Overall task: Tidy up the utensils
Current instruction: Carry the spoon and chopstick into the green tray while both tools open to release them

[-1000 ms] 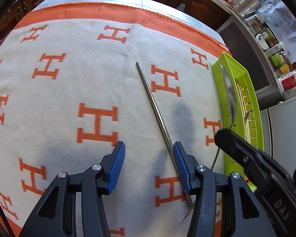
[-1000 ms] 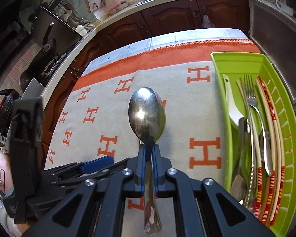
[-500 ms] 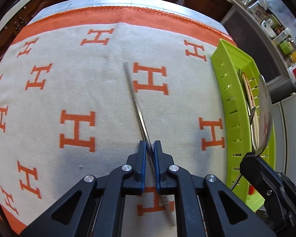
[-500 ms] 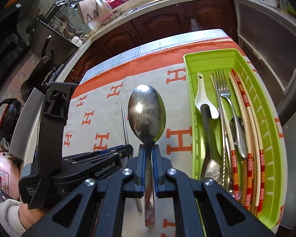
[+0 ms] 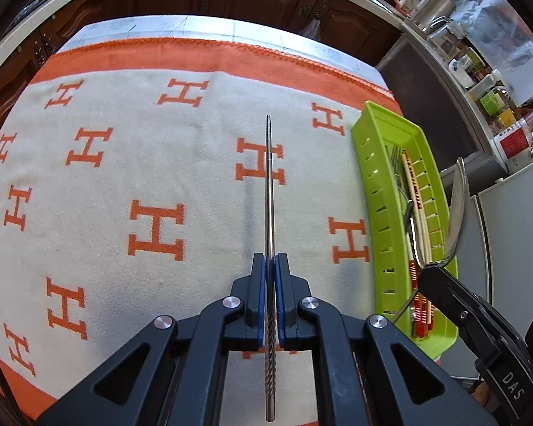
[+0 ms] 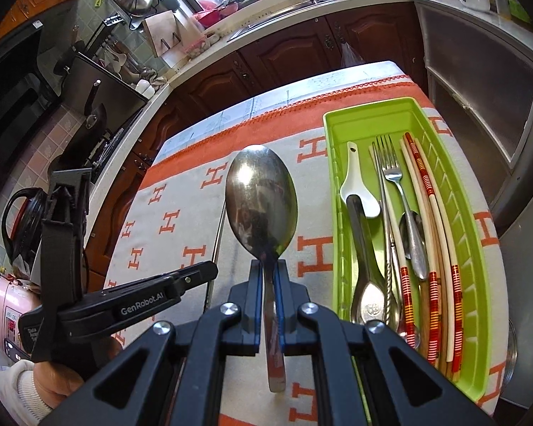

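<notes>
My left gripper point(image 5: 270, 266) is shut on a long metal chopstick point(image 5: 269, 191) and holds it off the cloth, tip pointing away. My right gripper point(image 6: 266, 269) is shut on the handle of a large metal spoon point(image 6: 261, 202), bowl forward, above the cloth just left of the green tray point(image 6: 373, 115). The tray holds a white ceramic spoon point(image 6: 359, 191), a fork point(image 6: 391, 170), a black-handled spoon, a metal chopstick and red-striped chopsticks point(image 6: 431, 269). The spoon point(image 5: 456, 213) and tray point(image 5: 369, 170) also show at the right of the left wrist view.
A cream cloth point(image 5: 124, 163) with orange H marks and an orange border covers the table. Dark wooden cabinets point(image 6: 284, 56) stand behind it. A steel appliance point(image 6: 479, 85) stands to the right of the tray. A pink cooker point(image 6: 7, 316) is at far left.
My left gripper closed on the chopstick lying on the cloth and lifted it, now pointing straight ahead. My right gripper carried the spoon up and toward the tray.
</notes>
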### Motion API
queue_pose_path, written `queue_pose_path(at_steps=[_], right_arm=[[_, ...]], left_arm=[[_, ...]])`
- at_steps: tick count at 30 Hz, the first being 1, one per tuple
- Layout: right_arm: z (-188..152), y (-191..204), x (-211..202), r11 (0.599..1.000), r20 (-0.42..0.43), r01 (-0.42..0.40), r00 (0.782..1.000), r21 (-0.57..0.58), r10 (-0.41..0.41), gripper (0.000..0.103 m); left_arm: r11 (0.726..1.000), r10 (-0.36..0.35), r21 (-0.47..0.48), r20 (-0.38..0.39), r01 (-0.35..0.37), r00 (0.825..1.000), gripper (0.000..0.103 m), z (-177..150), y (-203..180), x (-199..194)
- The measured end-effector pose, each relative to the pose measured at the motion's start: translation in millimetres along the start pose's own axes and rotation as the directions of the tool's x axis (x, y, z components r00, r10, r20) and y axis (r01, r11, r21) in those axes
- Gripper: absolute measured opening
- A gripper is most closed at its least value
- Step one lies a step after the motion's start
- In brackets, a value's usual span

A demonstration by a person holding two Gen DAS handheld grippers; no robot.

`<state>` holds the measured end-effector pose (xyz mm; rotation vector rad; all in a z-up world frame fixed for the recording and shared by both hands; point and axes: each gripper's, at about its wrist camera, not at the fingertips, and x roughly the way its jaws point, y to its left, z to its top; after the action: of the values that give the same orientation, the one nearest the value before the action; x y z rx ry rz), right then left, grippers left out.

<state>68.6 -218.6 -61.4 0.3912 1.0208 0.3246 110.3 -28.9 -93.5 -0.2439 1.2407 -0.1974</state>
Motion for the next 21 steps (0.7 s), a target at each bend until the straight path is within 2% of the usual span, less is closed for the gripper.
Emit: queue_pose_path(at_steps=[21], right_arm=[[-4, -2, -48, 0.999, 0.086, -0.033, 0.996, 0.002, 0.033, 0.006]], left_arm=[[0.994, -0.035, 0.104, 0.052, 0.029, 0.998, 0.002, -4, -42, -31]])
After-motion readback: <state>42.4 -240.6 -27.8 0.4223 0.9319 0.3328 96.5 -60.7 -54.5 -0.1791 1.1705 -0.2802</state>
